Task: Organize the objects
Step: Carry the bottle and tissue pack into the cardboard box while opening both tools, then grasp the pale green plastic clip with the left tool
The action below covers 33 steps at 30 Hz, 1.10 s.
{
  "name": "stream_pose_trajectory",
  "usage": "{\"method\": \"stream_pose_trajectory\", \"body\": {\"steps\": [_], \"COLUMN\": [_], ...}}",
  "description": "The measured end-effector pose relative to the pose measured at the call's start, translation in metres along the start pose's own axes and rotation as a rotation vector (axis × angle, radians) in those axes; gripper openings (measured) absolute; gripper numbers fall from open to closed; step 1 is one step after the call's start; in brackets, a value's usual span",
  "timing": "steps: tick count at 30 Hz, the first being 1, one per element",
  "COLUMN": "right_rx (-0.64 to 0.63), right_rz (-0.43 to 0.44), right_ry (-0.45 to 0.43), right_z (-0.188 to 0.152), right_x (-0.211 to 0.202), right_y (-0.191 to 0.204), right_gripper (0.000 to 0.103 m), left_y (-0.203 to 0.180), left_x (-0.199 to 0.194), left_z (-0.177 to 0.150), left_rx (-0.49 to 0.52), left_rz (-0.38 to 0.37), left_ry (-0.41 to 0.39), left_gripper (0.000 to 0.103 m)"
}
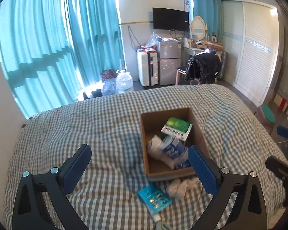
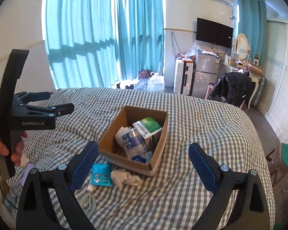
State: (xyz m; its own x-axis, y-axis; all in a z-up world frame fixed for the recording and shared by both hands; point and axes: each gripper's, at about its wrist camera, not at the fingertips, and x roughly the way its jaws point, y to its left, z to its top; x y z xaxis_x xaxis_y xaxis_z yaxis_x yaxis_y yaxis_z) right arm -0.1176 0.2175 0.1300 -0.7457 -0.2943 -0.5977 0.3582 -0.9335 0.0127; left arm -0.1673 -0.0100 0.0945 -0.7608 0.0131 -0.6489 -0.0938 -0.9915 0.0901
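A bed (image 1: 67, 126) under a grey-and-white checked cover is filling the lower half of both wrist views, with teal curtains (image 1: 53, 44) hanging across the window at ten o'clock and a white sliding-door wardrobe (image 1: 253, 46) standing at two o'clock. A small silver fridge (image 1: 168, 65) is sitting against the far wall at twelve o'clock, under a dark wall-mounted television (image 1: 170, 19); a white suitcase (image 1: 144, 69) is standing just beside the fridge, and a chair draped in a black jacket (image 1: 203, 67) is standing near the dressing table. On the bed, an open cardboard box (image 1: 144, 145) is resting near the middle, holding a green-and-white carton (image 1: 176, 127) toward its far side and a blue-and-white packet (image 1: 172, 149) lying against crumpled white material nearer the front. Just outside the box, at six o'clock from it, a crumpled white cloth (image 1: 180, 186) and a teal blister pack (image 1: 154, 198) are lying side by side on the cover. The left gripper (image 1: 140, 170) is hovering above the bed with its blue-padded jaws spread wide and nothing between them. The right gripper (image 2: 144, 164) is likewise gaping wide and gripping nothing, the box showing beyond its fingers. In the right wrist view a person's hand (image 2: 2, 151) is gripping the left gripper's handle at nine o'clock.
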Motion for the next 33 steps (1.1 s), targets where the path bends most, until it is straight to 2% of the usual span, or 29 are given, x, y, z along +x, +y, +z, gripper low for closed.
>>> {"method": "stream_pose_trajectory", "body": {"steps": [4, 8, 11, 15, 18, 21, 24, 28, 30, 33], "right_rx": [-0.037, -0.047, -0.055, -0.045, -0.010, 0.041, 0.070, 0.087, 0.104, 0.114], "right_rz": [-0.021, -0.010, -0.001, 0.002, 0.021, 0.046, 0.056, 0.051, 0.056, 0.059], "right_ry": [0.016, 0.041, 0.070, 0.133, 0.185, 0.214, 0.246, 0.274, 0.287, 0.283], "right_z": [-0.019, -0.045, -0.070, -0.099, -0.118, -0.131, -0.141, -0.152, -0.155, -0.157], "right_x": [-0.003, 0.005, 0.019, 0.052, 0.074, 0.090, 0.103, 0.114, 0.117, 0.116], "right_y": [0.006, 0.009, 0.012, 0.010, 0.005, -0.002, -0.007, -0.011, -0.014, -0.015], "right_gripper": [0.095, 0.095, 0.095, 0.095, 0.095, 0.095, 0.095, 0.095, 0.095, 0.095], "left_y": [-0.008, -0.015, -0.021, -0.031, -0.037, -0.053, -0.070, -0.082, -0.093, -0.100], "left_x": [-0.009, 0.002, 0.017, 0.037, 0.050, 0.059, 0.073, 0.084, 0.089, 0.093], "left_z": [-0.034, -0.075, -0.109, -0.150, -0.175, -0.201, -0.225, -0.243, -0.254, -0.264], "left_rx": [0.000, -0.045, -0.079, -0.087, -0.112, -0.087, -0.035, -0.002, 0.065, 0.113], "left_rz": [0.040, 0.040, 0.047, 0.102, 0.077, 0.099, 0.071, 0.059, 0.055, 0.037], "left_ry": [0.007, 0.045, 0.092, 0.140, 0.198, 0.234, 0.301, 0.345, 0.356, 0.370], "left_gripper": [0.103, 0.103, 0.103, 0.103, 0.103, 0.103, 0.102, 0.096, 0.095, 0.081]}}
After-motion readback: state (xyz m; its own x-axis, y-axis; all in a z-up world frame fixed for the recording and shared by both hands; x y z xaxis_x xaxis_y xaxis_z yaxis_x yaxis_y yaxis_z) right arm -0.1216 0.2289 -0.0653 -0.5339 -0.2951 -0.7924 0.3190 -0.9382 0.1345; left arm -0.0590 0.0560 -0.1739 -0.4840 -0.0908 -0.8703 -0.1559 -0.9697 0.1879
